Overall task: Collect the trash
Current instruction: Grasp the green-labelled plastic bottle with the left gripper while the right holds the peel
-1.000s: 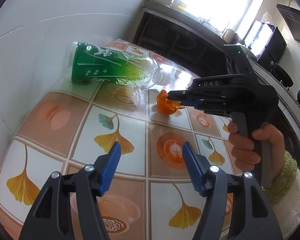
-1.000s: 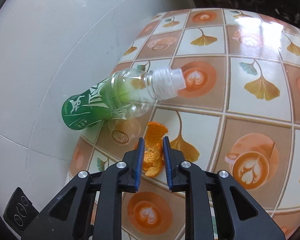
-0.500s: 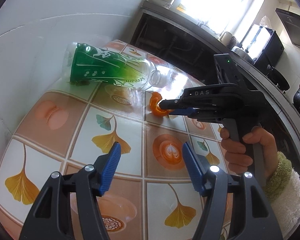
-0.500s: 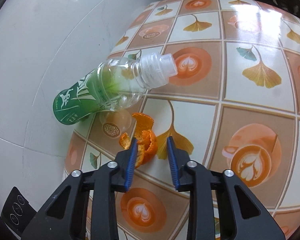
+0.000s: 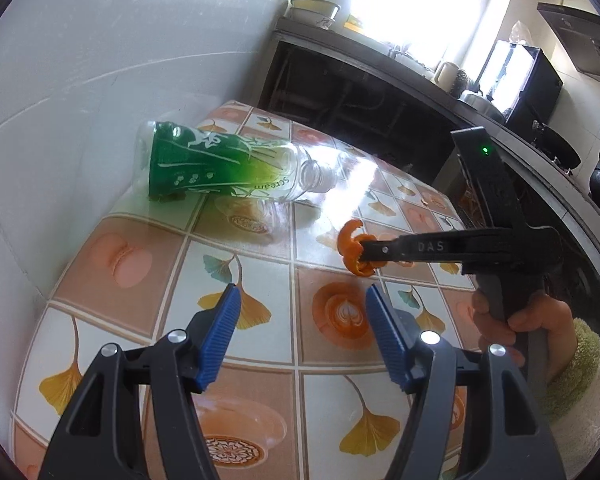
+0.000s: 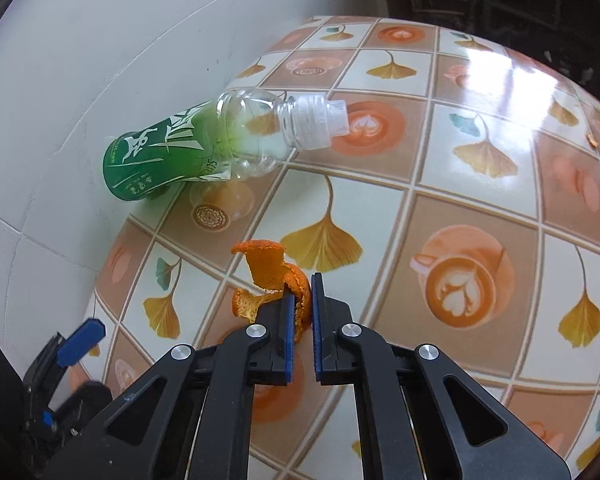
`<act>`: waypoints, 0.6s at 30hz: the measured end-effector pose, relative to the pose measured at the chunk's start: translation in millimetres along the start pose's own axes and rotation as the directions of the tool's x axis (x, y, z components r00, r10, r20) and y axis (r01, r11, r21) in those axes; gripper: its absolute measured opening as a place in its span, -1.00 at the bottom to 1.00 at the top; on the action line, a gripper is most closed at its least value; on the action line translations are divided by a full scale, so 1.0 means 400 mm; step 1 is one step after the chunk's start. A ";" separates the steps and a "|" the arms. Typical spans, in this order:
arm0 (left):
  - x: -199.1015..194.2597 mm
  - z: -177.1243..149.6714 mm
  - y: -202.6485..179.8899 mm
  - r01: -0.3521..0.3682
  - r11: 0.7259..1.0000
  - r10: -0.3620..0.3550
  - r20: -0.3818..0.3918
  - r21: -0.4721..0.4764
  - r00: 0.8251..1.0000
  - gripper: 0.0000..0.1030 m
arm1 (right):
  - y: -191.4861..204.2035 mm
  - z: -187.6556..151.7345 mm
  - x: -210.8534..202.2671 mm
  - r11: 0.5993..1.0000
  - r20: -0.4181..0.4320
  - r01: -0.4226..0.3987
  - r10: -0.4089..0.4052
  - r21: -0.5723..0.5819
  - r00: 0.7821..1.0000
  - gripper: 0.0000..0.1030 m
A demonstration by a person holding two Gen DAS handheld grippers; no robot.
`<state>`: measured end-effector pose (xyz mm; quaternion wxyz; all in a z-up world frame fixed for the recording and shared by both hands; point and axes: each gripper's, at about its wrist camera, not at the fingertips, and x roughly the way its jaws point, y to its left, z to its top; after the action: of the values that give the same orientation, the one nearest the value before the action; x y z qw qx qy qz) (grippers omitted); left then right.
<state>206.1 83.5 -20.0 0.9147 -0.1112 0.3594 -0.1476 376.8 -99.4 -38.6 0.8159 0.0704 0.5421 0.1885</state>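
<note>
1. Left wrist view: the left gripper [image 5: 300, 328] hangs over the patterned table [image 5: 260, 264] with its blue pads wide apart and opening further, nothing between them.
2. Beyond it, the right gripper [image 5: 365, 251] comes in from the right side, held by a hand [image 5: 516, 320] in a green and white fuzzy sleeve [image 5: 580, 380]. Its tips pinch a curled orange peel [image 5: 350, 246], which looks lifted just clear of the tabletop.
3. An empty plastic bottle [image 5: 220, 168] with a green label lies on its side against the white wall [image 5: 100, 60], its neck pointing toward the table's middle, near the peel but not touching it.
4. Right wrist view: the right gripper [image 6: 301, 296] has its jaws closing, clamped on the orange peel [image 6: 272, 276], with most of the peel sticking out past and to the left of the pads.
5. The bottle [image 6: 204, 148] lies further up the table by the wall, capped and apart from the peel. Part of the left gripper [image 6: 80, 340] shows at the lower left edge.
</note>
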 end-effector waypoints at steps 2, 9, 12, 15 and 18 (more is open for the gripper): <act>-0.006 0.024 -0.012 -0.015 0.999 0.015 0.018 0.048 1.000 0.43 | -0.025 -0.027 -0.038 1.000 0.015 0.000 0.000 0.014 1.000 -0.89; 0.025 0.170 -0.040 -0.093 0.978 0.077 0.093 0.189 0.993 0.84 | -0.130 -0.159 -0.150 0.996 0.028 -0.016 0.014 0.088 1.000 -0.89; 0.096 0.245 -0.062 -0.096 0.954 0.084 0.056 0.285 0.995 0.89 | -0.155 -0.217 -0.180 0.993 0.029 -0.024 0.021 0.118 0.999 -0.89; 0.200 0.298 -0.080 -0.103 0.910 0.130 -0.040 0.401 0.991 0.89 | -0.181 -0.249 -0.200 0.988 0.037 -0.044 0.039 0.151 0.999 -0.89; 0.303 0.307 -0.094 -0.098 0.825 0.207 -0.137 0.556 0.969 0.89 | -0.192 -0.265 -0.209 0.983 0.047 -0.062 0.055 0.171 0.997 -0.89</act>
<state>368.3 18.0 4.1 0.8783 0.1974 0.3966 -0.1799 269.7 -211.7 -34.1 0.8120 0.1606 0.5369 0.1633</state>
